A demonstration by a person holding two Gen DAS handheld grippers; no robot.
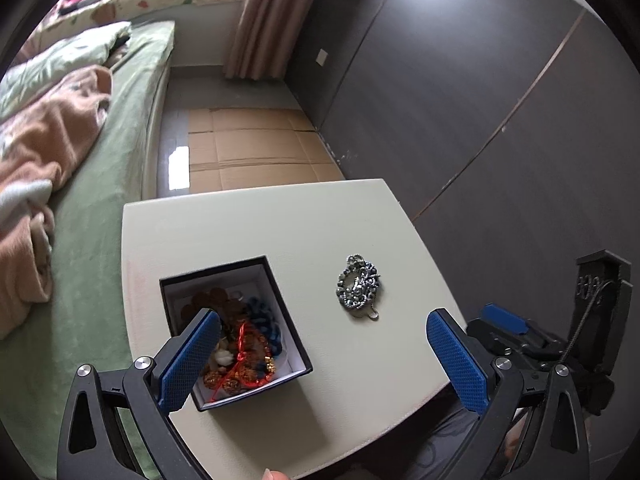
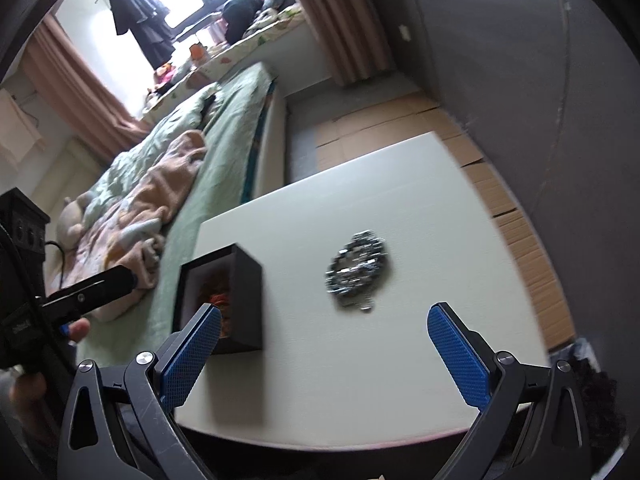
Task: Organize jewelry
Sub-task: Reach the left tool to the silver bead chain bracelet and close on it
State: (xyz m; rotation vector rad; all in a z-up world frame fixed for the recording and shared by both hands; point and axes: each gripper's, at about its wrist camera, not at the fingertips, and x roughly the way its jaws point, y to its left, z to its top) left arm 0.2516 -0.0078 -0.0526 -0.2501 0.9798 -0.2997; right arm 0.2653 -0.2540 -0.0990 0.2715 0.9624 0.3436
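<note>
A silver and blue beaded necklace [image 1: 359, 287] lies in a heap on the white table [image 1: 280, 224]. A black open box [image 1: 236, 332] with a white lining stands to its left and holds several bracelets and beads. My left gripper [image 1: 324, 360] is open and empty above the table's near edge, its left finger over the box. My right gripper [image 2: 324, 360] is open and empty, hovering short of the necklace [image 2: 357, 274], with the box [image 2: 240, 300] at its left finger. The right gripper also shows at the right of the left wrist view [image 1: 520, 332].
A bed with a green cover [image 1: 100, 168] and a peach blanket [image 1: 44, 140] runs along the table's left side. A dark panelled wall [image 1: 500, 100] stands to the right. Flattened cardboard [image 1: 256, 148] lies on the floor beyond the table.
</note>
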